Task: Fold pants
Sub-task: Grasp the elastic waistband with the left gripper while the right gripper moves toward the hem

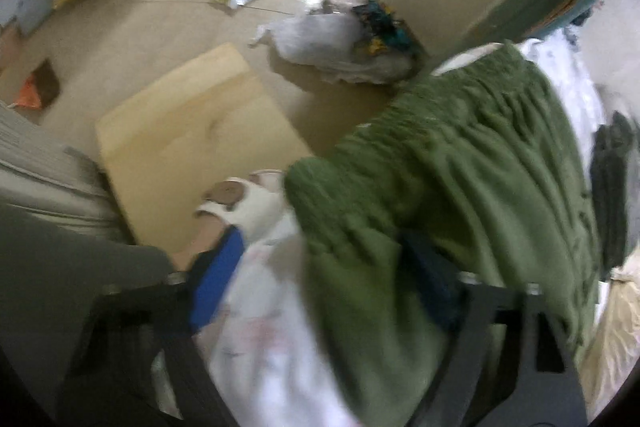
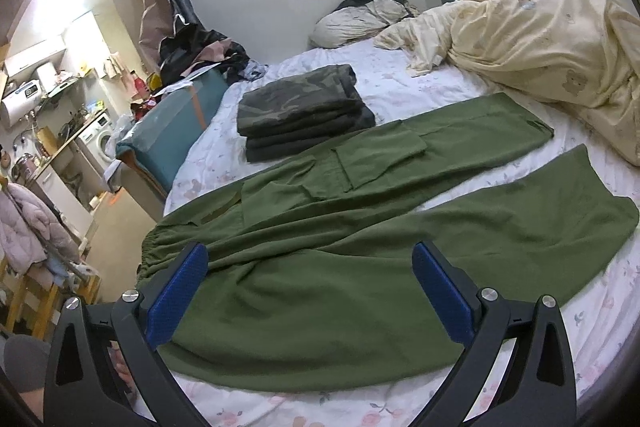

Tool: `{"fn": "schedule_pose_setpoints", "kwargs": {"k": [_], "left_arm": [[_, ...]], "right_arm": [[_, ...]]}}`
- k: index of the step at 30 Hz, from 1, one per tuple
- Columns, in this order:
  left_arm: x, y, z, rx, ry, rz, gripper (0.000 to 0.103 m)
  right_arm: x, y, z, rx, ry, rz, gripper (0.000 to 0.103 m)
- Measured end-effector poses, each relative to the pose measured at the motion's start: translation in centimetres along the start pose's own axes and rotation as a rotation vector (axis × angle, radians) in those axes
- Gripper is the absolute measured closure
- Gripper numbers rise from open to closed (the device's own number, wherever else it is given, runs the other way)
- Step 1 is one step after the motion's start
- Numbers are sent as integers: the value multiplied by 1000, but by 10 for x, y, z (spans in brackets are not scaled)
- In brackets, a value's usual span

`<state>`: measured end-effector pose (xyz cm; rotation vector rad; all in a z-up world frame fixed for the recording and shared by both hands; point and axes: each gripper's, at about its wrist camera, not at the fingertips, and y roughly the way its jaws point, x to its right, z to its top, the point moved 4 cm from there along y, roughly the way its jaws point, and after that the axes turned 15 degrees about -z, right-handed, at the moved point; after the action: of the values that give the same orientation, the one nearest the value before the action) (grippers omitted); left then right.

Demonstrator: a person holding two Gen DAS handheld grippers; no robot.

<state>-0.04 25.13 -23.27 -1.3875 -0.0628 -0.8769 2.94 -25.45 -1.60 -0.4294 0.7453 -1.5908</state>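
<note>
pants: green, spread flat on bed | left tool: straddles waistband edge, grip unclear | right tool: spread, empty, over pants | folded stack: beside pants

We see the right black two-finger gripper: blue textured rubber pads on black triangular cut-out arms, silver round screws behind the pads. Left black gripper, blurred: same build. Left of its blue pad, a white open-toe slipper.
</note>
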Motion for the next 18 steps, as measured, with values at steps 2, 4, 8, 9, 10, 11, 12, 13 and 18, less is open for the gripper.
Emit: {"fn": "schedule_pose_setpoints", "kwargs": {"k": [2,4,8,9,10,11,12,13,18], "left_arm": [[22,-1,-1,-13,96,-15,80],[36,-7,3,16,161,27,92],[52,-35,6,46,179,62,93],[55,-38,12,47,196,46,94],[61,-44,14,53,223,42,94],[70,-54,15,61,271,53,95],[76,-63,18,66,308,74,96],[80,-71,19,68,337,88,96],[92,-85,19,64,427,120,97]], "right_arm": [[3,3,-1,-12,8,-6,0],[6,6,0,-24,23,-8,0],[6,10,-2,-31,16,-19,0],[5,11,-2,-33,13,-20,0],[4,12,-4,-41,6,-13,0],[2,14,-5,-52,1,0,0],[1,16,-8,-68,2,19,0],[0,21,-13,-107,12,54,0],[-8,54,-65,-394,154,244,0]]}}
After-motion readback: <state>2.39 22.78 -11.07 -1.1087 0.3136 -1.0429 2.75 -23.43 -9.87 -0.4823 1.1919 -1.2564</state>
